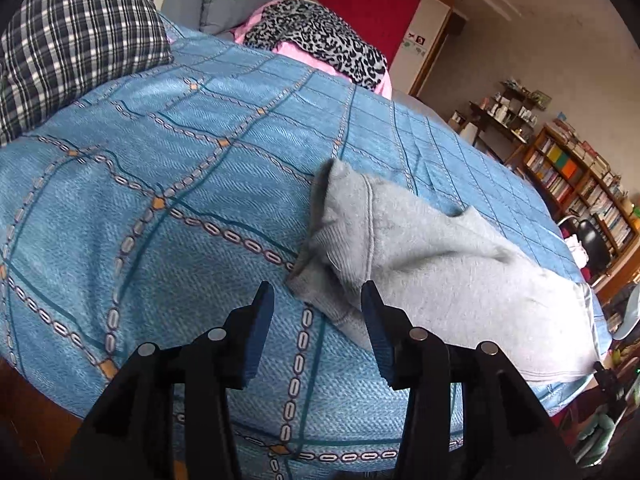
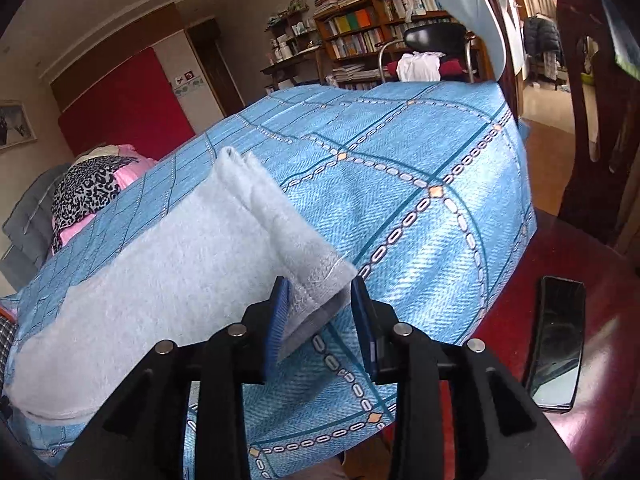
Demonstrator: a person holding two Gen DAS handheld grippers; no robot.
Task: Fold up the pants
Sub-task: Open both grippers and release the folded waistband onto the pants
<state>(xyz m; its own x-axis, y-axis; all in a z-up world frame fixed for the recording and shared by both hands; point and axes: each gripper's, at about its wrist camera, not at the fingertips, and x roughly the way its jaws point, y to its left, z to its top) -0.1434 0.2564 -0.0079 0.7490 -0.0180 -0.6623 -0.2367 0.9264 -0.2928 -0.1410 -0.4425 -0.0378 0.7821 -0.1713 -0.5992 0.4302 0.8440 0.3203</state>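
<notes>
Grey sweatpants (image 1: 440, 264) lie stretched across a blue patterned bedspread (image 1: 168, 184). In the left wrist view the ribbed waistband end (image 1: 324, 256) lies just ahead of my left gripper (image 1: 318, 300), which is open with its jaws wide apart; the right jaw is by the band's edge. In the right wrist view the pants (image 2: 168, 280) run away to the left. Their hemmed leg end (image 2: 320, 292) lies between the jaws of my right gripper (image 2: 320, 300), which is open around it without pinching.
A plaid cushion (image 1: 76, 44) and a leopard-print and pink pile (image 1: 316, 40) lie at the bed's far end. A black phone (image 2: 554, 340) rests on the dark red surface to the right. Bookshelves (image 2: 372, 32) and a chair (image 2: 432, 52) stand beyond the bed.
</notes>
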